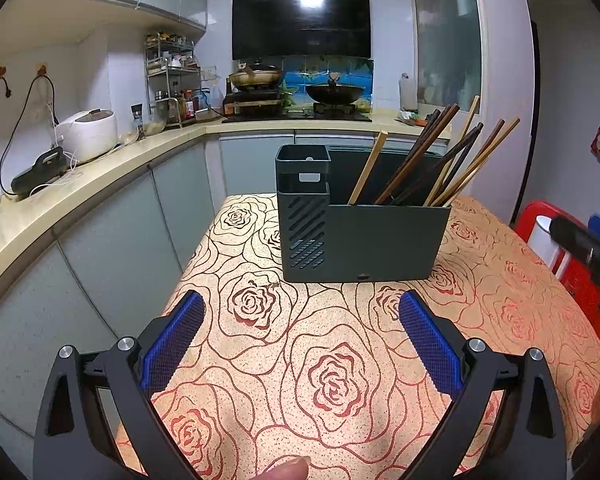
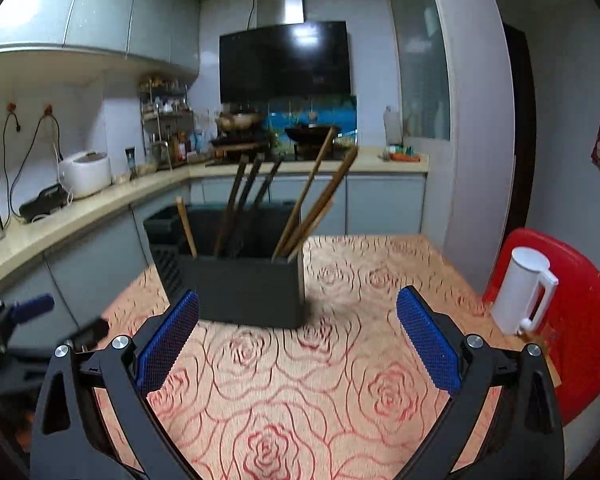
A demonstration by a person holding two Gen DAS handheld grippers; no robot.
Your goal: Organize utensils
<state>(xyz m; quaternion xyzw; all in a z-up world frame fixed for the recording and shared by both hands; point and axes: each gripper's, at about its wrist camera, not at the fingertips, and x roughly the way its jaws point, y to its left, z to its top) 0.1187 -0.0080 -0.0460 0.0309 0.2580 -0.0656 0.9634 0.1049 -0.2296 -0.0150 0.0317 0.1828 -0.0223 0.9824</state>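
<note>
both tools, left tool [image 1: 302, 312] and right tool [image 2: 298, 310], gape empty; the chopstick holder [image 1: 364, 236] stands on the counter [image 1: 340, 360] ahead, apart.

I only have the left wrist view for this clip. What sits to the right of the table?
Observer: A white kettle stands on a red chair beside the table.
Operator: Is the right gripper holding anything?
Observer: No, the right gripper has its jaws spread wide with nothing between them.
Operator: Where is it aimed?
Observer: Straight at the dark utensil holder, with the chopsticks standing in it just ahead.
</note>
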